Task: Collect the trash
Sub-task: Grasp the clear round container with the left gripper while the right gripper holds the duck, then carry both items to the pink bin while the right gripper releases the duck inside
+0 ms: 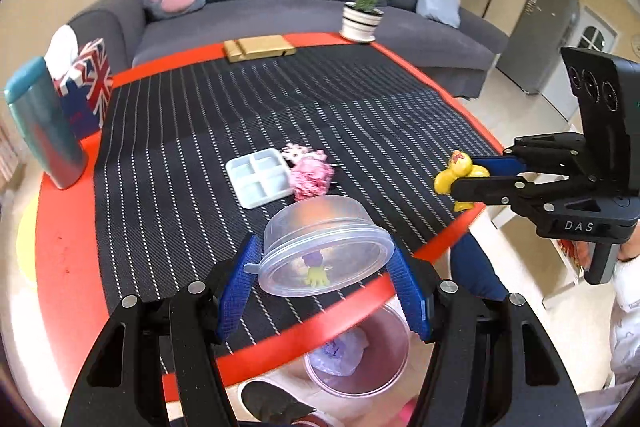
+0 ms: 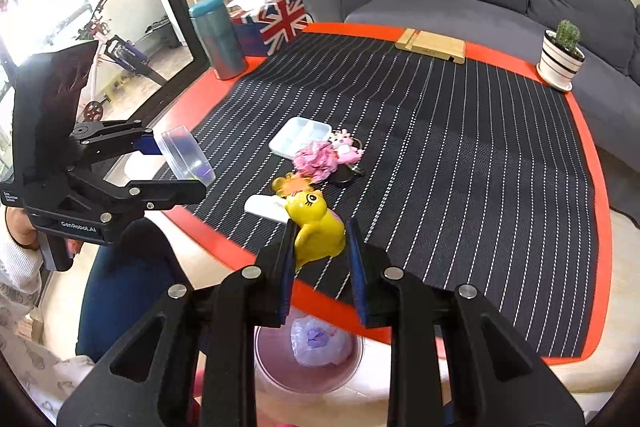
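A: Both hands were loaded over the near edge of the table [image 1: 72, 227]. The left gripper [image 1: 324, 267] was clamped on a clear plastic tub [image 1: 320, 247], tilted, a small trinket inside.

B: And the right gripper [image 2: 320, 239] was squeezed on a yellow duck toy [image 2: 316, 227], right above the pink bin [image 2: 280, 367] on the floor.

A: The risk was that tub. Slick walls, only the pad edges biting; more tilt could spill the trinket wide of the bin.

B: Pink crumpled paper [image 2: 314, 159] sat mid-table, uncollected.
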Tool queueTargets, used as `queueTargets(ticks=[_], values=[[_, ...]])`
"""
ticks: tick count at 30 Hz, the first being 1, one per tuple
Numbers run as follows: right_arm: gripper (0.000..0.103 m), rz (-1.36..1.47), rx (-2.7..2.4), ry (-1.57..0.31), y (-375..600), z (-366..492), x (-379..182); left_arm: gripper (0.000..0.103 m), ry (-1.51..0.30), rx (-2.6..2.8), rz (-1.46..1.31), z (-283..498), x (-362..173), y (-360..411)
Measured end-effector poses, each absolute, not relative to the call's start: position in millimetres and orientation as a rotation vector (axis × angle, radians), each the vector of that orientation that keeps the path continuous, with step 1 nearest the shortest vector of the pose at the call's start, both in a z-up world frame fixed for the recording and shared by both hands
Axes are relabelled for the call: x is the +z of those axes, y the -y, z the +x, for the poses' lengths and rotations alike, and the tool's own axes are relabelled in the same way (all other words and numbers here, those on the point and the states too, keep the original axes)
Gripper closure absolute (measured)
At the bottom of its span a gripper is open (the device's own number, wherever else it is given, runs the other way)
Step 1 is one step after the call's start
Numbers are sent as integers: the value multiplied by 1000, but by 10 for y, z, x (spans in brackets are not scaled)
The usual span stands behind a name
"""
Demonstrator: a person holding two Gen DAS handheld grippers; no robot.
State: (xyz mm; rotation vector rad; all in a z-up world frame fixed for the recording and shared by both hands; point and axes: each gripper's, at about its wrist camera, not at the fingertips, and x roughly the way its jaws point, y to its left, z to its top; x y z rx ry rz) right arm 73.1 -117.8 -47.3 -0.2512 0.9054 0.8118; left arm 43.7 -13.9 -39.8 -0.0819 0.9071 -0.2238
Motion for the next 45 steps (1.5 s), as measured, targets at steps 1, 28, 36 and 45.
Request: queueTargets(ticks=[1, 28, 36, 45], values=[[79, -251, 816, -899, 1191, 673, -451, 41, -900, -231, -79, 399, -373, 160], [15, -222, 857, -958, 1440, -141, -778, 41, -908, -314, -85, -165, -489, 477], [9, -215, 810, -955, 1482, -83, -754, 41, -915, -329, -75, -168, -492, 527], [8, -196, 785, -943, 1561, -58, -710, 41, -928, -351, -62, -159, -535, 616]])
